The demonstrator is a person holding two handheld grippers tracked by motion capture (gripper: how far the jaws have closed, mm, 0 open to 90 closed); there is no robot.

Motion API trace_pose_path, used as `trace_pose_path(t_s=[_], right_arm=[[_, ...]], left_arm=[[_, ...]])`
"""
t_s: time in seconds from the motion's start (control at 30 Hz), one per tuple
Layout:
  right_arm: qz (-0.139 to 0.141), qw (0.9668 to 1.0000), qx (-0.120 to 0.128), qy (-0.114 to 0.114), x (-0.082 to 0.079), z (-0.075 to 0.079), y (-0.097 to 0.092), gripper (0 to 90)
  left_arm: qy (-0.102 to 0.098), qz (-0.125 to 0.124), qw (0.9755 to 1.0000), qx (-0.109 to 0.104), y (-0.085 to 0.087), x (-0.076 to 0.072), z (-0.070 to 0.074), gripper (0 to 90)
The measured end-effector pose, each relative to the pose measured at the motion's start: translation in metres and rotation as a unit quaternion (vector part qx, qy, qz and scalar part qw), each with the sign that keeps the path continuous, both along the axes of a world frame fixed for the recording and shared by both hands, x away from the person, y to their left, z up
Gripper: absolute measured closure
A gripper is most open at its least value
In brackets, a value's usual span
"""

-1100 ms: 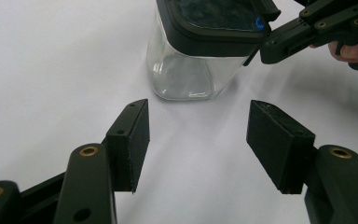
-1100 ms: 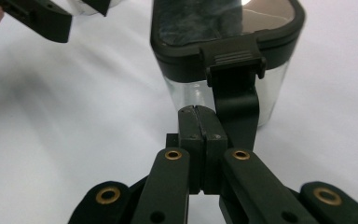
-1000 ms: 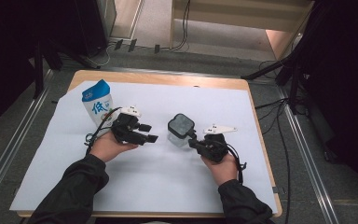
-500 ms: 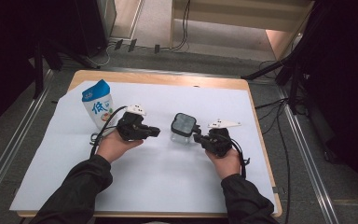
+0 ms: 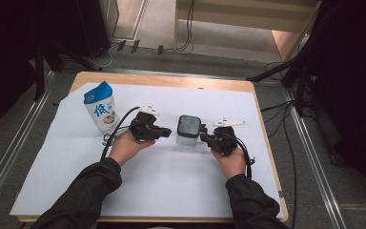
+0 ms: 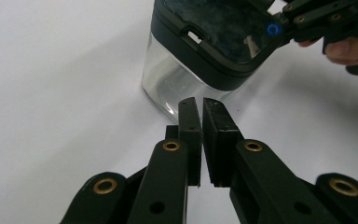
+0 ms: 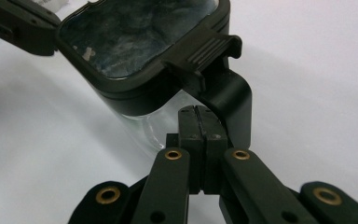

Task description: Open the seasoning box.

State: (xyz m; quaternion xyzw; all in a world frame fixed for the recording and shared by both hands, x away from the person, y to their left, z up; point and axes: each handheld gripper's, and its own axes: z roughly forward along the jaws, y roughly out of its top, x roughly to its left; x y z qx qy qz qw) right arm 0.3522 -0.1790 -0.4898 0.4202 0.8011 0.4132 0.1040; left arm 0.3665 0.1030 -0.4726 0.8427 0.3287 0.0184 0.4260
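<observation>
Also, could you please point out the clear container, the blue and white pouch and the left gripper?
clear container [image 5: 188,130]: high view, on its dark lid.
blue and white pouch [image 5: 101,109]: high view, on its printed front.
left gripper [image 6: 201,109]: left gripper view, between its fingertips.

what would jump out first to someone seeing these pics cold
Mid-table on the white sheet stands a clear square container with a dark lid, flanked closely by the left gripper and the right gripper, both with jaws closed. In the right gripper view the jaws sit just under the lid's ribbed latch. Off to the far left stands a blue-topped white pouch, apart from both.
</observation>
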Motion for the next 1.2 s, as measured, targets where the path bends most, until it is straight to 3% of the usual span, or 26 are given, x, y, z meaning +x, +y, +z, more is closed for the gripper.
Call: trace_pose_path(t_s=[0.13,0.23,0.43,0.7,0.87,1.2], right_arm=[[-0.001,1.0,-0.002,0.001,0.003,0.0,0.002,90.0],[0.001,1.0,0.0,0.0,0.005,-0.001,0.001,90.0],[0.006,1.0,0.004,-0.003,0.007,0.001,0.003,90.0],[0.001,1.0,0.003,-0.001,0.009,-0.002,0.003,90.0],[-0.01,0.9999,0.008,0.003,0.013,-0.006,0.005,90.0],[-0.001,1.0,0.001,0.002,0.014,-0.005,0.012,90.0]], left_arm=[[-0.01,-0.004,0.9999,-0.004,-0.007,0.003,0.0,86.6],[-0.015,0.0,0.9999,0.006,-0.008,0.005,-0.002,86.5],[-0.022,0.015,0.9996,0.005,-0.011,0.011,-0.006,86.0],[-0.007,0.011,0.9999,-0.004,-0.012,0.014,-0.009,87.0],[-0.006,0.008,0.9999,0.003,-0.01,0.013,-0.008,86.0],[-0.004,0.014,0.9999,0.0,-0.003,0.012,-0.009,83.5]])
